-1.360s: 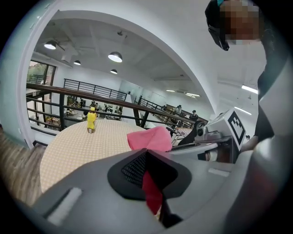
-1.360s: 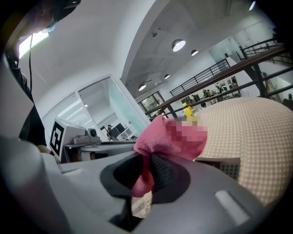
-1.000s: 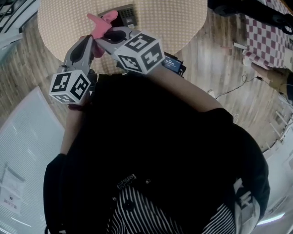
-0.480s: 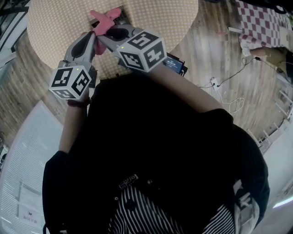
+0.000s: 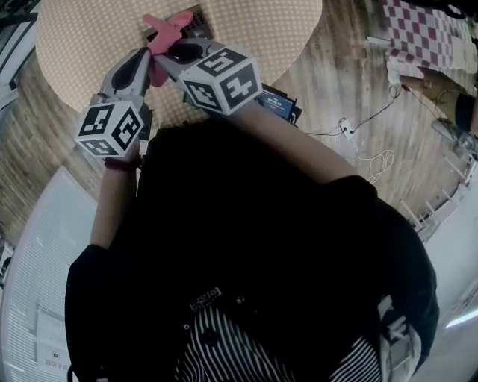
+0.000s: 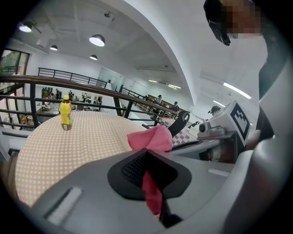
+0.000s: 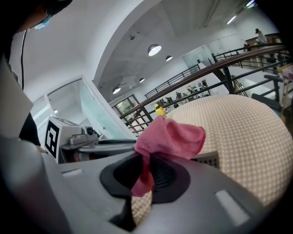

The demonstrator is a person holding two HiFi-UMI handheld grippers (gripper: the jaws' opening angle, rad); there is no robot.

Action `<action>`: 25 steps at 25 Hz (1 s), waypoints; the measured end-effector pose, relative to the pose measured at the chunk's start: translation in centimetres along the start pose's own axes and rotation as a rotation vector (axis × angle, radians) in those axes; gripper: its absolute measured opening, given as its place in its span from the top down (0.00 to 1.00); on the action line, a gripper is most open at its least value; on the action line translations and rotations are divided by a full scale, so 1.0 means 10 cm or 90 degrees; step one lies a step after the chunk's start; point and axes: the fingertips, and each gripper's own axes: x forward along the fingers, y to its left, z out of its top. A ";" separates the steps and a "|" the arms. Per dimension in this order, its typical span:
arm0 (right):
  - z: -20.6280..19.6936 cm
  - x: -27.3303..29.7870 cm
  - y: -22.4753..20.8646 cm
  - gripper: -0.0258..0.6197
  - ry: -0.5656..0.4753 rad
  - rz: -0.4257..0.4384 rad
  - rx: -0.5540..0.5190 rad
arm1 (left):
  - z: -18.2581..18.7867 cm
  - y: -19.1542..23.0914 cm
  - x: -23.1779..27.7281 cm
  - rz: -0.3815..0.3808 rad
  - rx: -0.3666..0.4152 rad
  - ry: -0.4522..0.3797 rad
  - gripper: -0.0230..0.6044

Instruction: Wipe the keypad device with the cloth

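Checked round table (image 5: pixel 284 30) holds the keypad (image 7: pixel 207 160) at twelve o'clock. Left gripper (image 6: pixel 149 181) and right gripper (image 7: pixel 143 176) both pinch the pink cloth (image 5: pixel 170 28) beside it; I'd lower it flat and stroke lightly.

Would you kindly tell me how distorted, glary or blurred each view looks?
Head view: strong fisheye bends the floorboards, and the dark top is featureless black. Left gripper view: dark rounded corners, glaring ceiling lamps, cloth sharp. Right gripper view: railings curve, one lamp blown out, cloth sharp.

keypad device (image 5: pixel 196 20): mostly hidden behind cloth (image 5: pixel 169 30) | table (image 5: pixel 276 30): cut off at top edge
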 end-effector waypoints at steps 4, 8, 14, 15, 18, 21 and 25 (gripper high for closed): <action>0.01 0.03 -0.10 0.88 0.008 -0.001 0.001 | -0.01 0.03 0.11 0.000 -0.002 0.010 0.96; 0.00 0.09 -0.14 0.88 0.011 -0.009 0.007 | -0.04 0.09 0.15 -0.007 -0.001 0.021 0.96; -0.03 0.12 -0.22 0.88 0.016 -0.021 0.014 | -0.07 0.11 0.23 -0.023 0.002 0.036 0.96; -0.04 0.12 -0.24 0.88 0.017 -0.022 0.016 | -0.09 0.10 0.26 -0.025 0.002 0.040 0.96; -0.07 0.13 -0.31 0.88 0.020 -0.023 0.023 | -0.12 0.11 0.33 -0.030 0.001 0.051 0.96; -0.08 0.15 -0.35 0.88 0.024 -0.022 0.026 | -0.14 0.12 0.37 -0.034 0.000 0.060 0.96; -0.11 0.18 -0.41 0.88 0.031 -0.019 0.031 | -0.18 0.15 0.43 -0.042 -0.006 0.071 0.96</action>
